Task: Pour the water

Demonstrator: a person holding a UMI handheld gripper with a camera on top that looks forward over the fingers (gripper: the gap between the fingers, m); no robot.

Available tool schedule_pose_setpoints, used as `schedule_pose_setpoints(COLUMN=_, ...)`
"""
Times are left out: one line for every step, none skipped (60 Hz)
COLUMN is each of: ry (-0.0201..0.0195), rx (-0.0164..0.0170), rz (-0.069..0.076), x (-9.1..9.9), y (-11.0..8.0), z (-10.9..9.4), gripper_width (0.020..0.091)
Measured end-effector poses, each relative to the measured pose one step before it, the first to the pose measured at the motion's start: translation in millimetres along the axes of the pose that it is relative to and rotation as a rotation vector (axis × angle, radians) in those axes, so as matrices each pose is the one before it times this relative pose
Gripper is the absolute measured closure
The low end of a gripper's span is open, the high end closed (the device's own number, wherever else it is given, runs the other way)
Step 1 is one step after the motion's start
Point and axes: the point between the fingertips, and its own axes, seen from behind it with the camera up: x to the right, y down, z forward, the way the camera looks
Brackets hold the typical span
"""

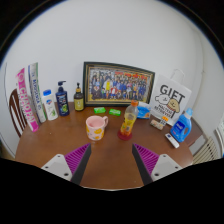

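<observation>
A clear bottle (128, 119) with an orange cap and yellow liquid stands upright on the round wooden table (110, 165), beyond the gripper (111, 158) and a little toward its right finger. A pink mug (96, 127) sits just left of the bottle, ahead of the left finger. The fingers are spread wide with nothing between them, purple pads (76, 156) facing inward. Behind the bottle leans a framed group photo (119, 84), with green blocks (107, 110) at its foot. Left stand several bottles (56, 100); right, a "GIFT" sign (172, 96) and a blue bottle (181, 126)
</observation>
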Motion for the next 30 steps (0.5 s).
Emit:
schedule_pose_setpoints(ry=0.00526, rx=-0.00197, rz=-0.0030, x=-1.18, y=2.37, z=-7.39, gripper_width=0.0255)
schedule_pose_setpoints(ry=0.00561, rx=-0.00083, rz=-0.0008, x=0.04, y=2.68, z=-6.83, gripper_width=0.0255)
schedule_pose_setpoints(ry=0.00561, rx=-0.00257, rz=-0.0004, x=-1.89, y=0.98, z=-7.84, gripper_width=0.0254)
schedule_pose_setpoints(ry=0.00250, rx=0.00022, rz=0.0004, x=-1.36, y=1.52, z=-6.31, gripper_width=0.0249)
schedule_pose_setpoints(ry=0.00088, rx=-0.00060, rz=0.0011, x=-1.14, y=1.91, z=-5.80, gripper_width=0.0253)
schedule_pose_setpoints(ry=0.00091, rx=-0.00185, rz=0.0023, x=-0.83, y=2.15, z=-5.44, gripper_width=0.0249)
schedule_pose_setpoints(ry=0.00083, rx=-0.00198, rz=0.0029, x=-1.03, y=1.86, z=-5.00, gripper_width=0.0249)
schedule_pose_setpoints(ry=-0.00056, rx=-0.00237, rz=0.0031, x=-1.09, y=1.79, z=-4.82, gripper_width=0.0253)
schedule_pose_setpoints(ry=-0.00317, rx=-0.00159, rz=0.0043, x=-0.27, y=2.69, z=-3.41, gripper_width=0.0253)
schedule_pose_setpoints(ry=-0.00180, rx=-0.00372, rz=0.0066, x=-0.36, y=1.76, z=-3.57, gripper_width=0.0252)
schedule_pose_setpoints(ry=0.00107, rx=-0.00419, rz=0.0057, x=-1.19, y=1.68, z=-4.77, gripper_width=0.0252)
schedule_pose_setpoints(ry=0.00164, rx=-0.00196, rz=0.0037, x=-0.09, y=1.32, z=-3.47, gripper_width=0.0255)
schedule_pose_setpoints(ry=0.00230, rx=0.00066, rz=-0.0003, x=0.04, y=0.73, z=-3.29, gripper_width=0.0253)
schedule_pose_setpoints(ry=0.00282, rx=0.00302, rz=-0.0031, x=0.53, y=0.00, z=-3.09, gripper_width=0.0252)
schedule_pose_setpoints(ry=0.00330, rx=0.00452, rz=-0.0038, x=0.51, y=0.01, z=-2.87, gripper_width=0.0254)
schedule_pose_setpoints(ry=0.00365, rx=0.00393, rz=-0.0042, x=0.23, y=0.04, z=-2.65, gripper_width=0.0251)
schedule_pose_setpoints(ry=0.00290, rx=0.00159, rz=-0.0049, x=-0.13, y=0.61, z=-2.43, gripper_width=0.0253)
schedule_pose_setpoints(ry=0.00126, rx=-0.00027, rz=-0.0055, x=-0.53, y=0.61, z=-2.07, gripper_width=0.0252)
schedule_pose_setpoints(ry=-0.00037, rx=-0.00088, rz=-0.0038, x=-1.18, y=-0.09, z=-0.27, gripper_width=0.0255)
schedule_pose_setpoints(ry=-0.00149, rx=-0.00002, rz=-0.0022, x=-0.97, y=0.55, z=-1.89, gripper_width=0.0253)
schedule_pose_setpoints(ry=-0.00199, rx=-0.00032, rz=0.0004, x=-1.53, y=0.13, z=-2.20, gripper_width=0.0252)
schedule_pose_setpoints(ry=-0.00272, rx=0.00046, rz=0.0009, x=-0.86, y=0.09, z=-1.35, gripper_width=0.0251)
schedule_pose_setpoints(ry=-0.00221, rx=0.00005, rz=0.0004, x=-1.02, y=-0.17, z=-1.29, gripper_width=0.0252)
schedule_pose_setpoints(ry=-0.00237, rx=-0.00112, rz=0.0006, x=-1.03, y=0.07, z=-1.38, gripper_width=0.0253)
schedule_pose_setpoints(ry=-0.00262, rx=-0.00195, rz=0.0014, x=-1.03, y=0.09, z=-1.14, gripper_width=0.0254)
schedule_pose_setpoints(ry=-0.00293, rx=-0.00050, rz=0.0017, x=-1.21, y=0.00, z=-1.04, gripper_width=0.0254)
schedule_pose_setpoints(ry=-0.00303, rx=0.00153, rz=0.0014, x=-0.90, y=-0.38, z=-1.26, gripper_width=0.0252)
schedule_pose_setpoints(ry=-0.00340, rx=0.00281, rz=0.0006, x=-1.06, y=-0.30, z=0.15, gripper_width=0.0254)
schedule_pose_setpoints(ry=-0.00329, rx=0.00491, rz=-0.0012, x=-0.87, y=-1.22, z=-1.05, gripper_width=0.0252)
schedule_pose_setpoints(ry=-0.00101, rx=0.00625, rz=-0.0030, x=-1.01, y=-1.49, z=-0.70, gripper_width=0.0251)
